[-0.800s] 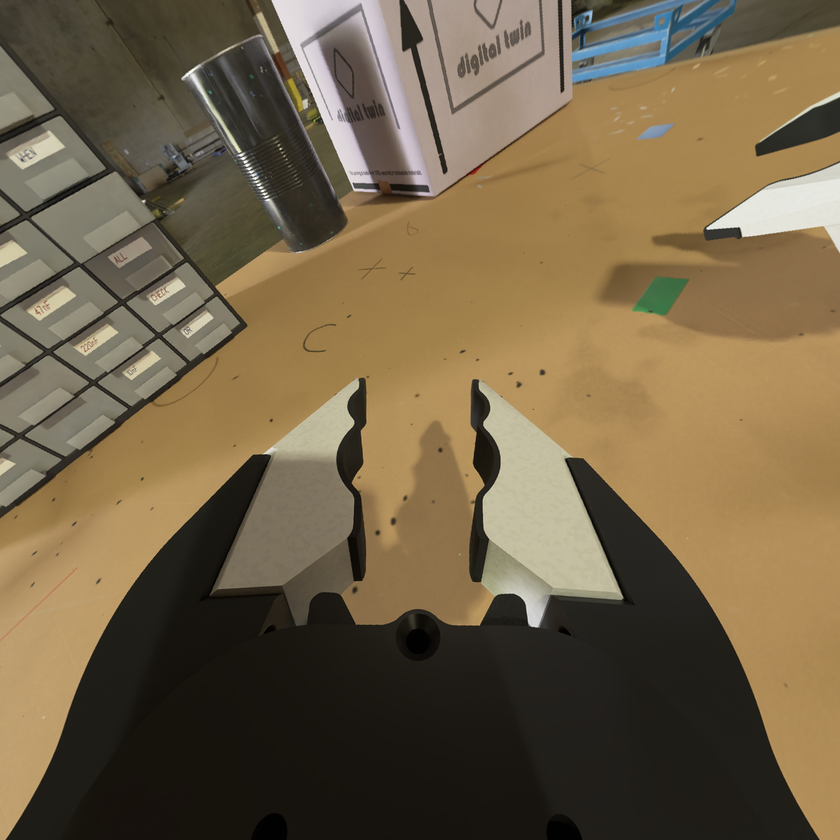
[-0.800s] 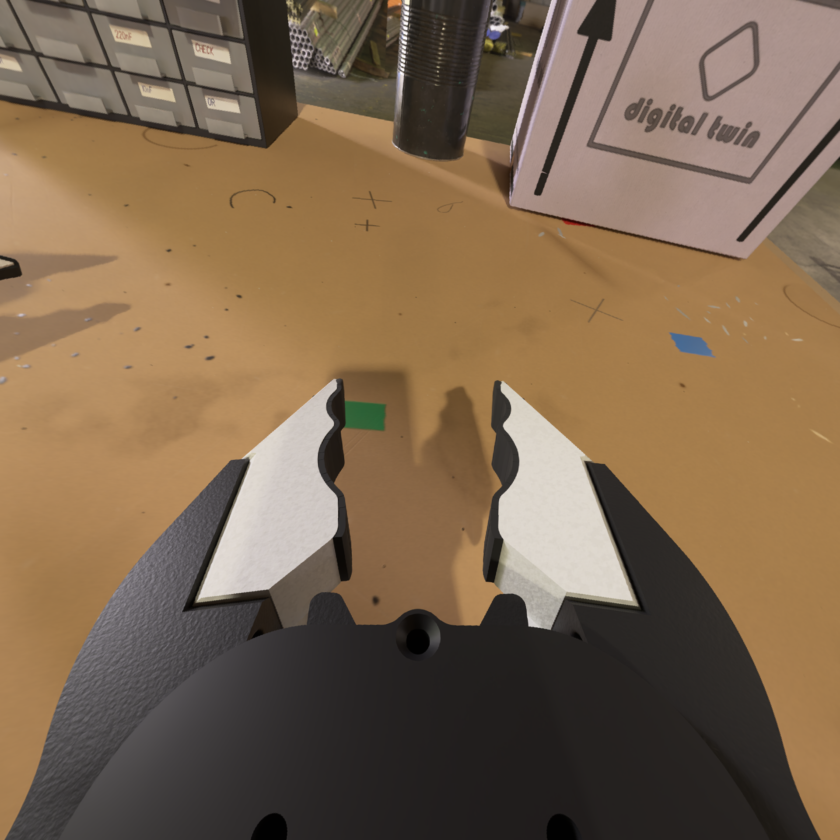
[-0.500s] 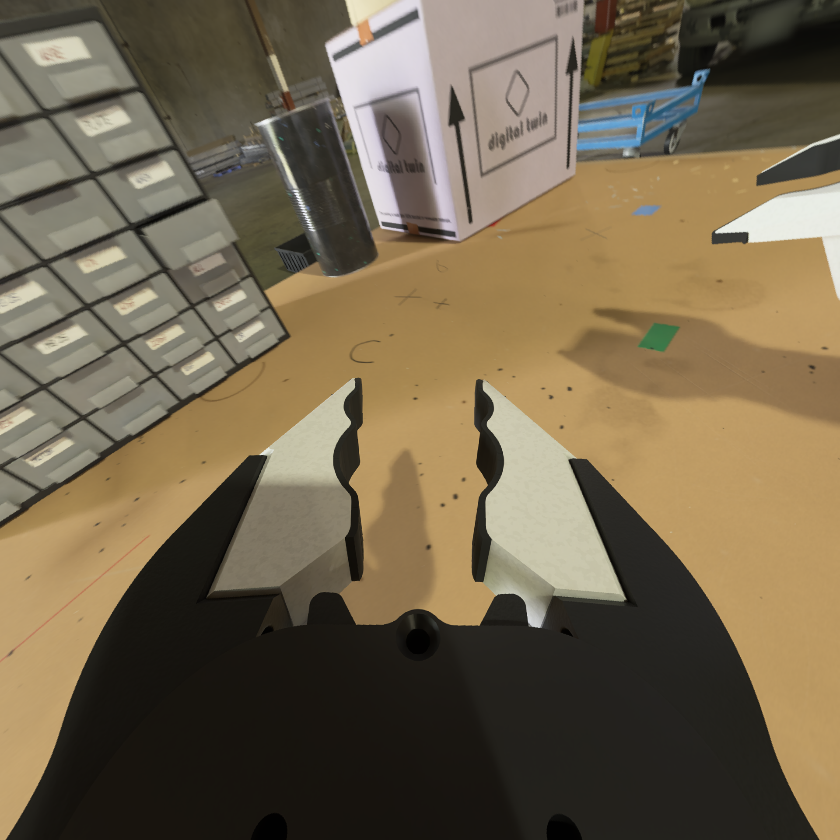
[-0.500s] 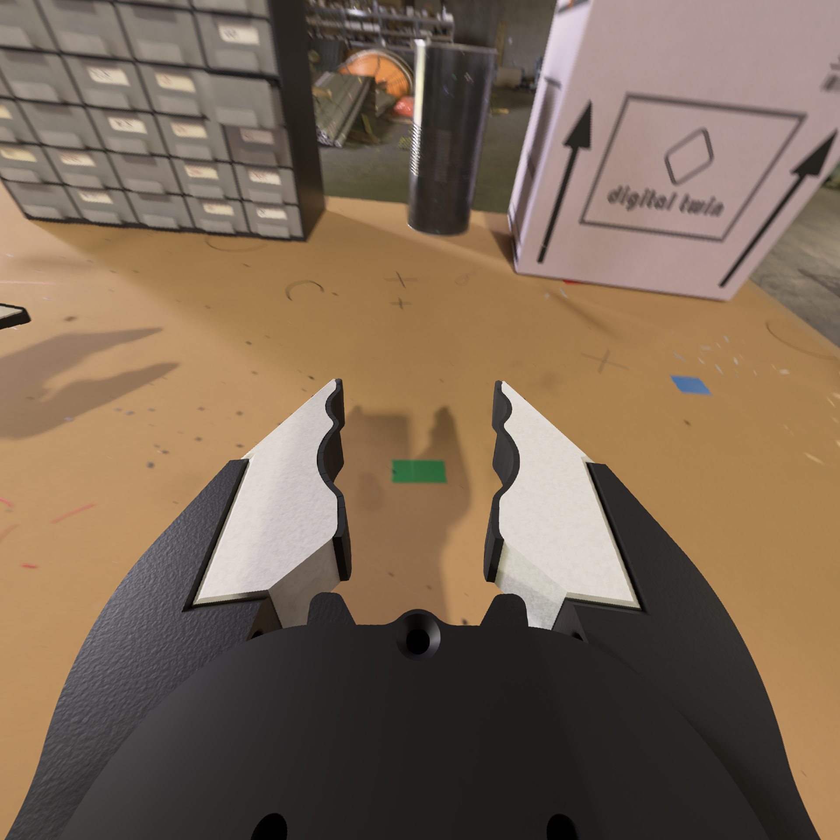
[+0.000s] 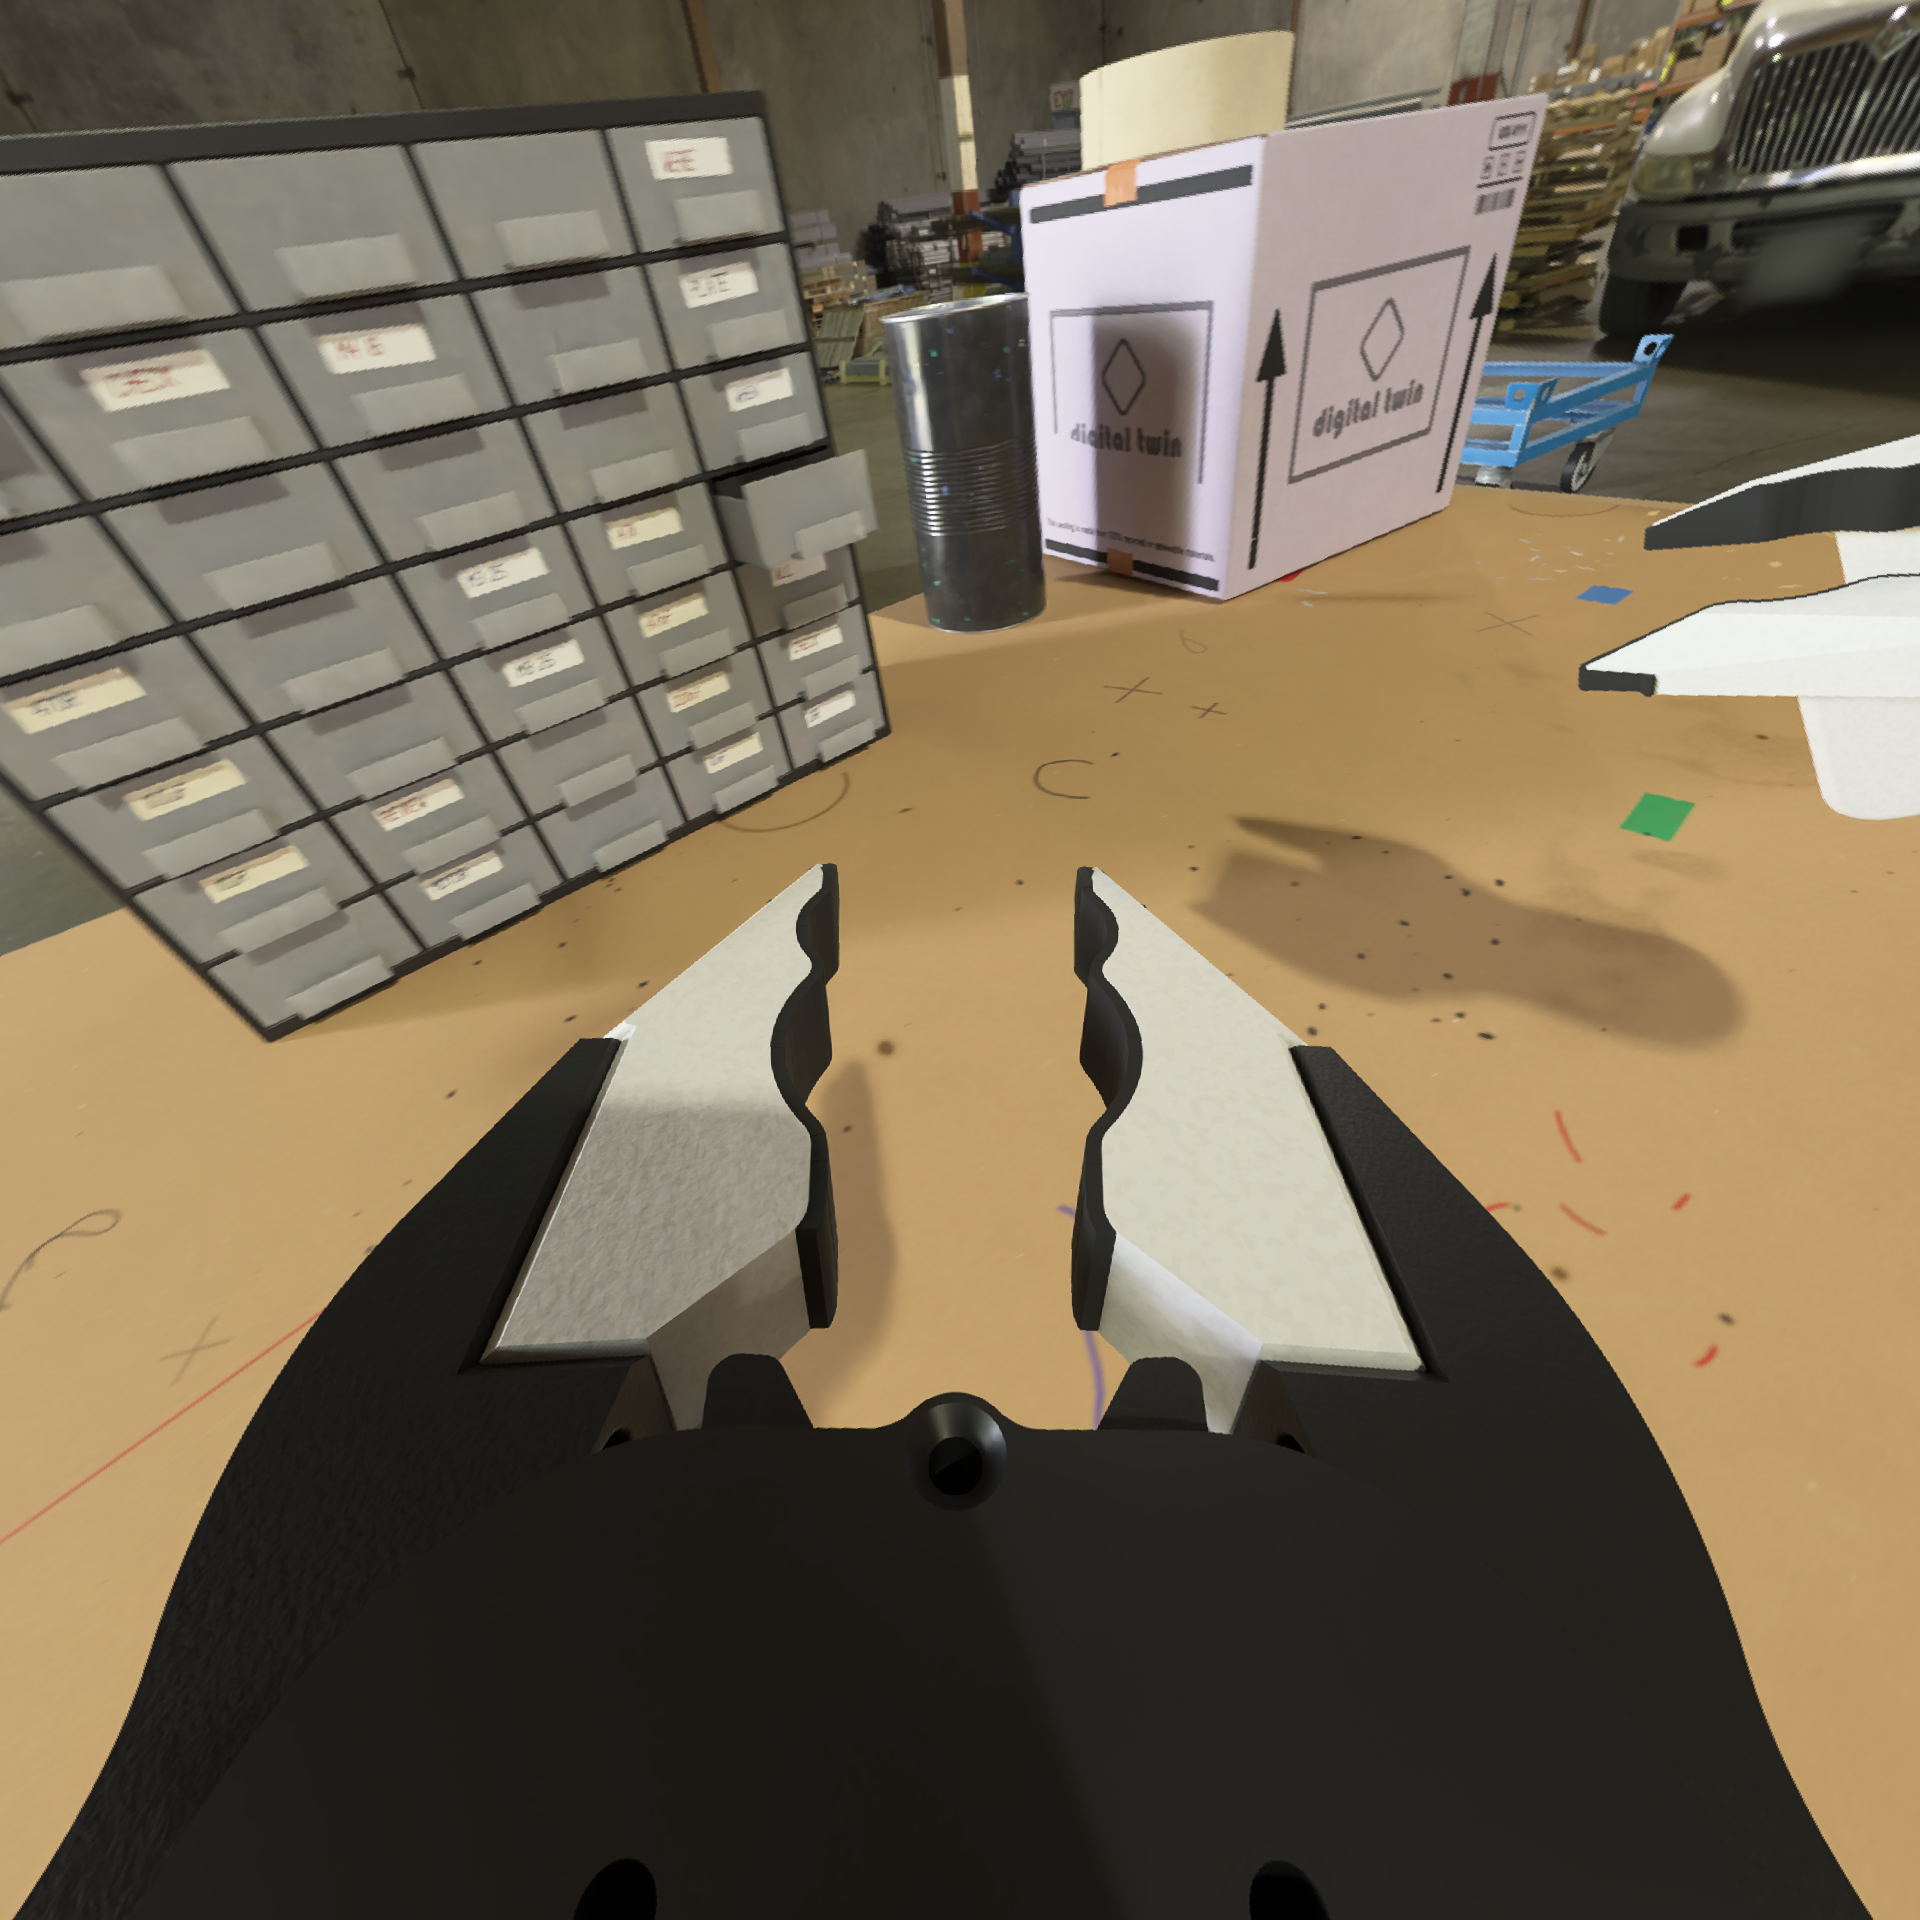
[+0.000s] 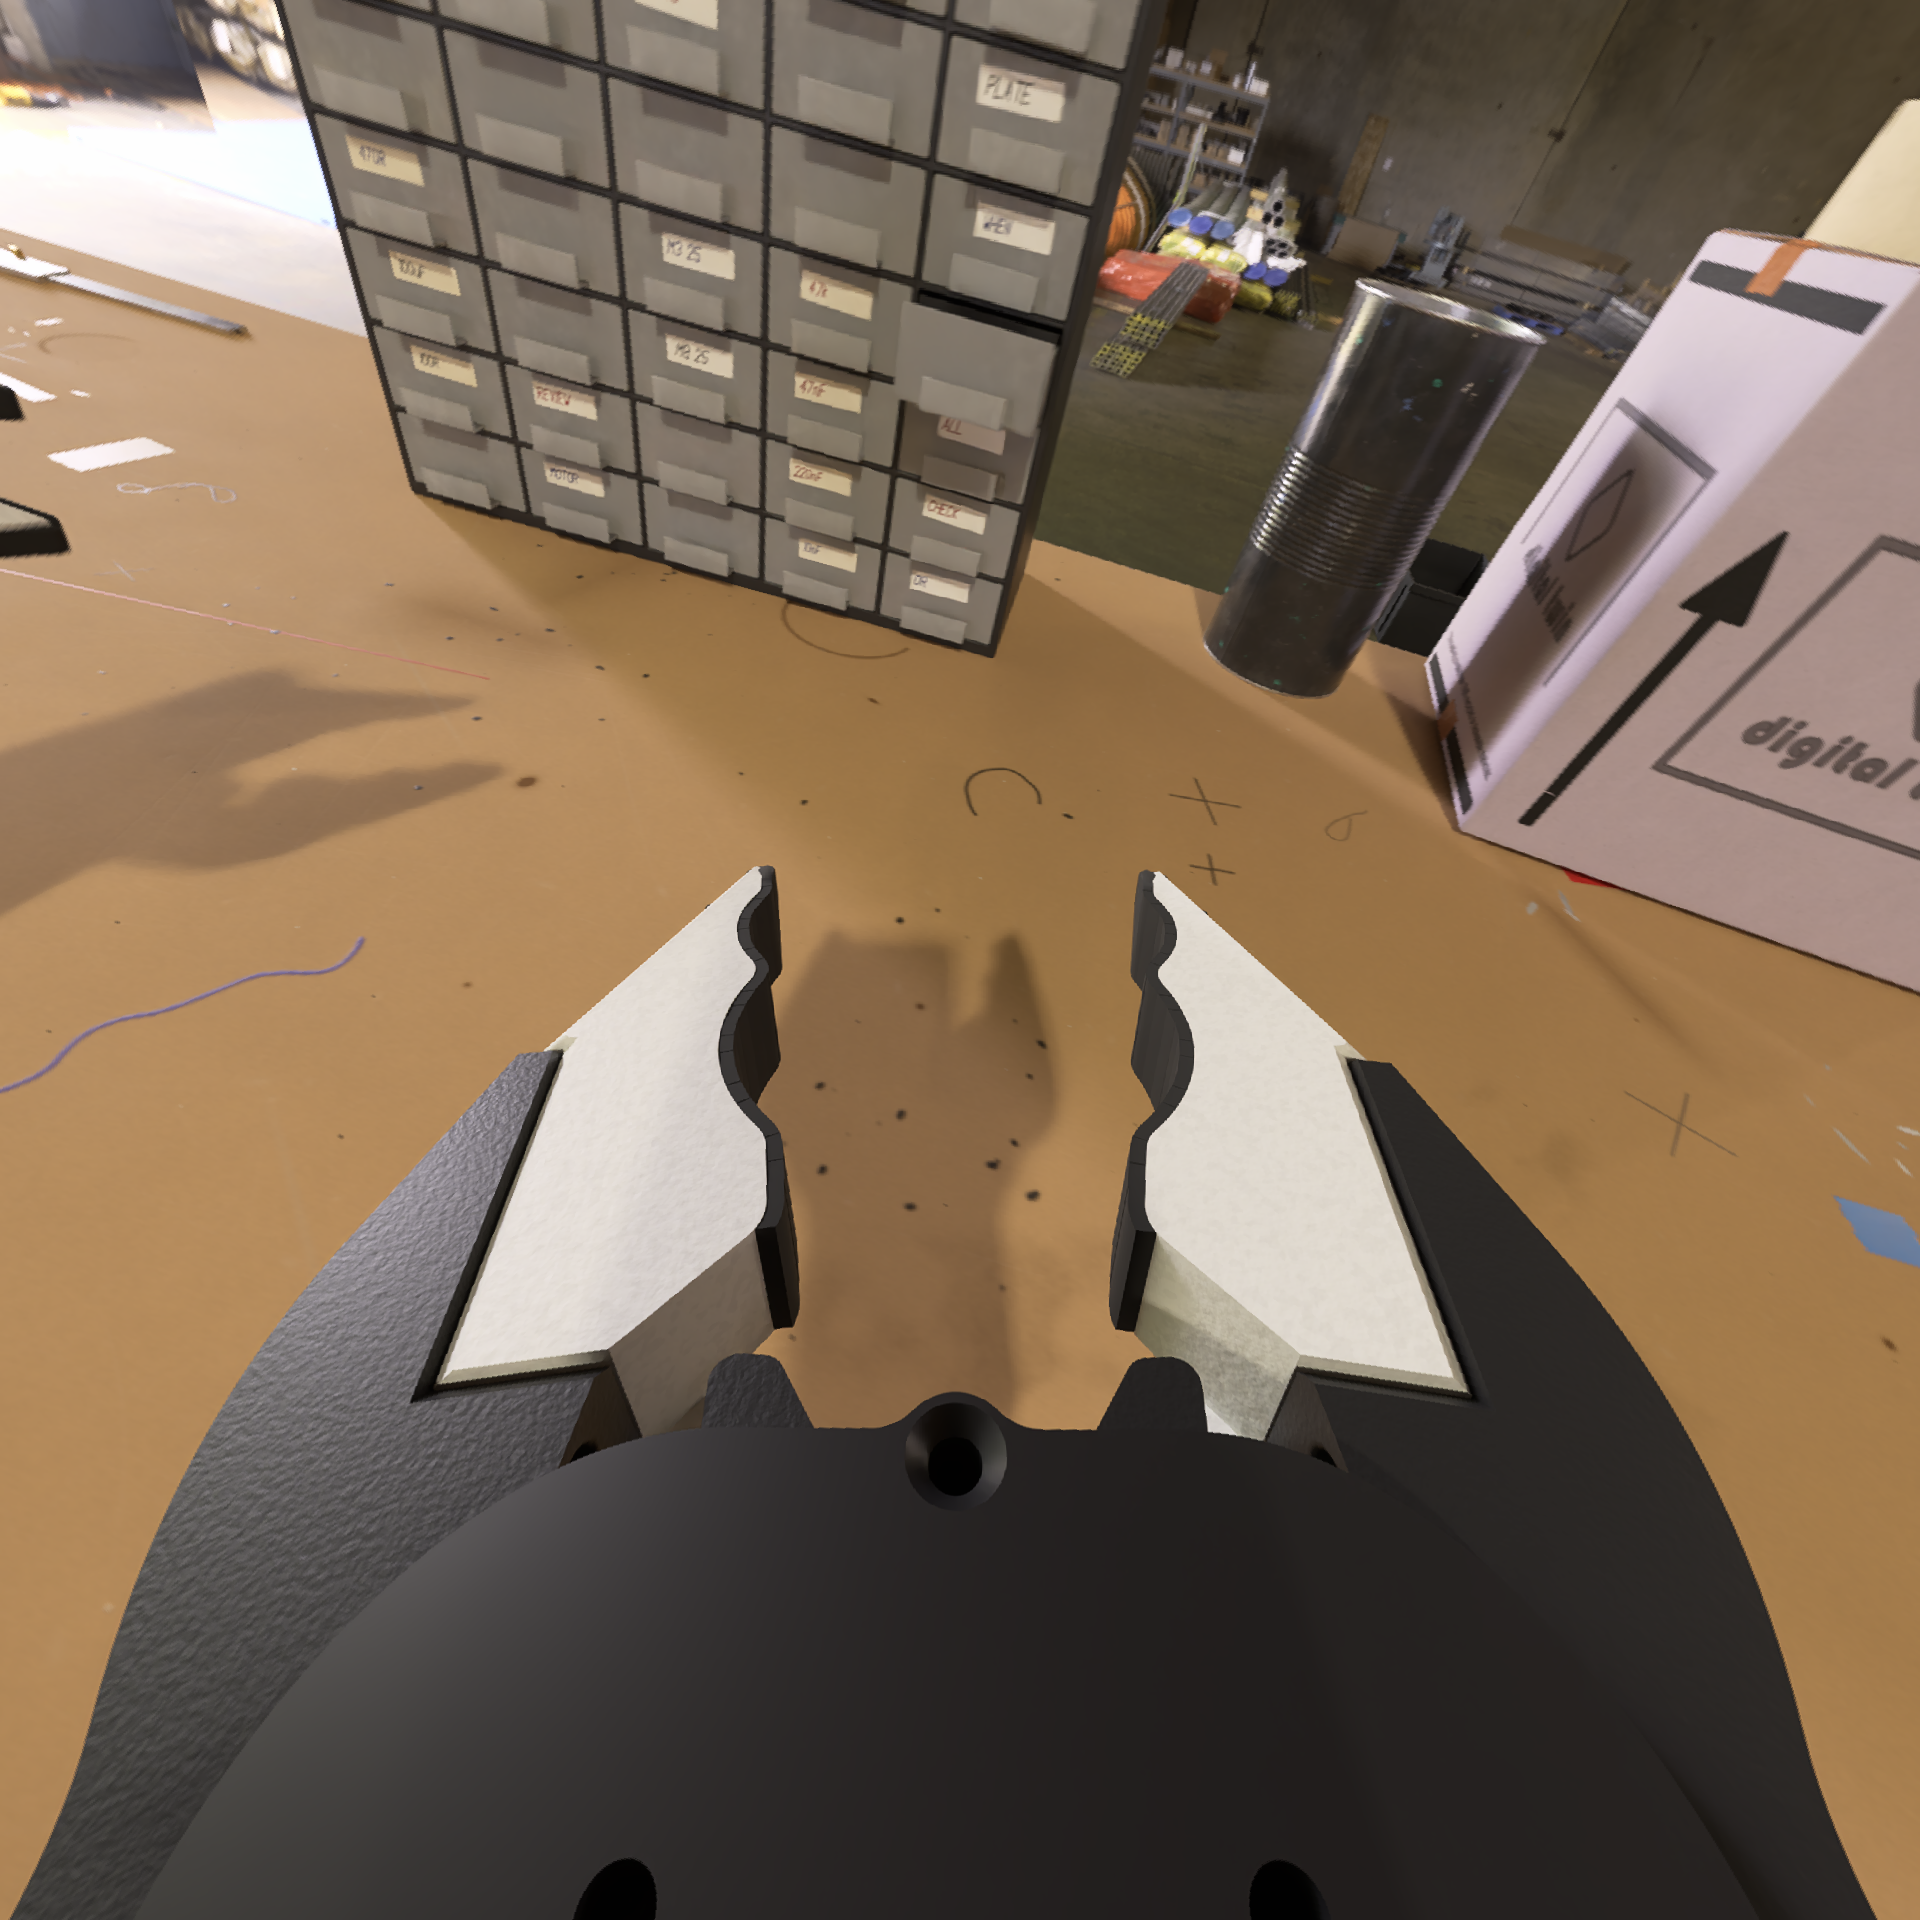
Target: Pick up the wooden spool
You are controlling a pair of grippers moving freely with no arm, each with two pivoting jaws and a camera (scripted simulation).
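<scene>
No wooden spool shows in either view. My left gripper (image 5: 954, 883) is open and empty, held above the brown table (image 5: 1039, 1039), pointing between the drawer cabinet and the metal can. My right gripper (image 6: 954, 883) is open and empty above the table, pointing at the gap between cabinet and can. It also shows at the right edge of the left wrist view (image 5: 1619, 611), jaws apart. The left gripper's fingertips (image 6: 31, 532) show at the left edge of the right wrist view.
A grey drawer cabinet (image 5: 416, 540) (image 6: 707, 312) stands at the back left with one drawer pulled out. A tall metal can (image 5: 971, 468) (image 6: 1361, 488) and a white cardboard box (image 5: 1299, 343) (image 6: 1714, 623) stand beside it. A pale cylinder (image 5: 1184, 94) rises behind the box. A green patch (image 5: 1656, 814) lies flat.
Both grippers have risen and tilted up, so more of the cabinet, can and box shows. The right gripper has turned left toward the cabinet; the green patch has left its view. Jaws unchanged.
</scene>
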